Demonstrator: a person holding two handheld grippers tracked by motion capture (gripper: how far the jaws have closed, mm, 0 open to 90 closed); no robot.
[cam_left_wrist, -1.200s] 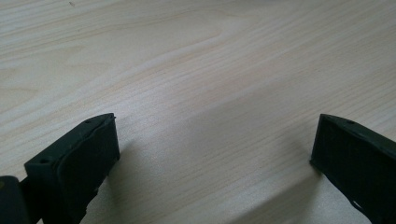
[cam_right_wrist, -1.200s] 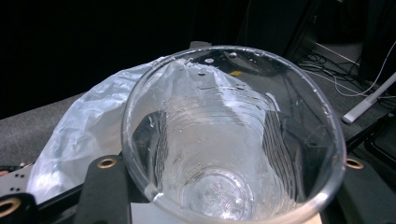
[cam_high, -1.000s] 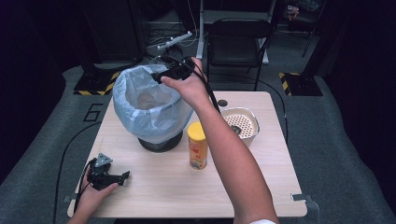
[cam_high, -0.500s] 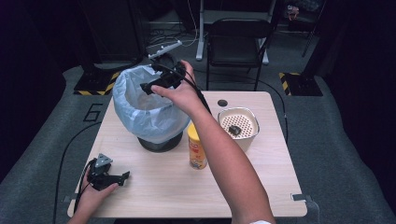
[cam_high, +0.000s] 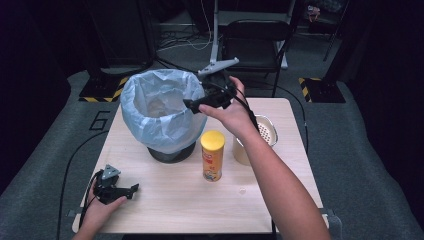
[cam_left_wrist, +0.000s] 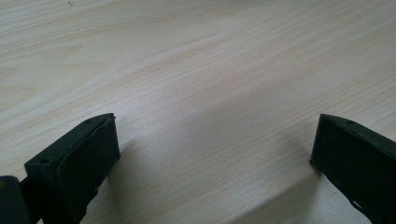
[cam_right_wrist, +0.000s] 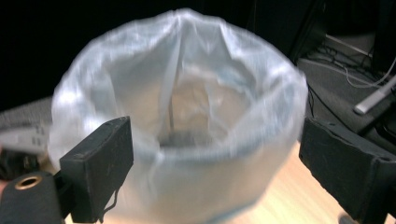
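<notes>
Holding: nothing, my right gripper (cam_high: 192, 105) jaws just opened wide beside the blue-bagged round bin (cam_high: 159, 107).
Left gripper (cam_high: 131, 189): mine, wide, empty.

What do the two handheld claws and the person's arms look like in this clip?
Both claws, left claw and right claw, are black with two blocky, flat-padded jaws. The left carries a grey three-cornered plate; black cables trail from each. Both forearms are bare, no sleeves or gloves showing.
</notes>
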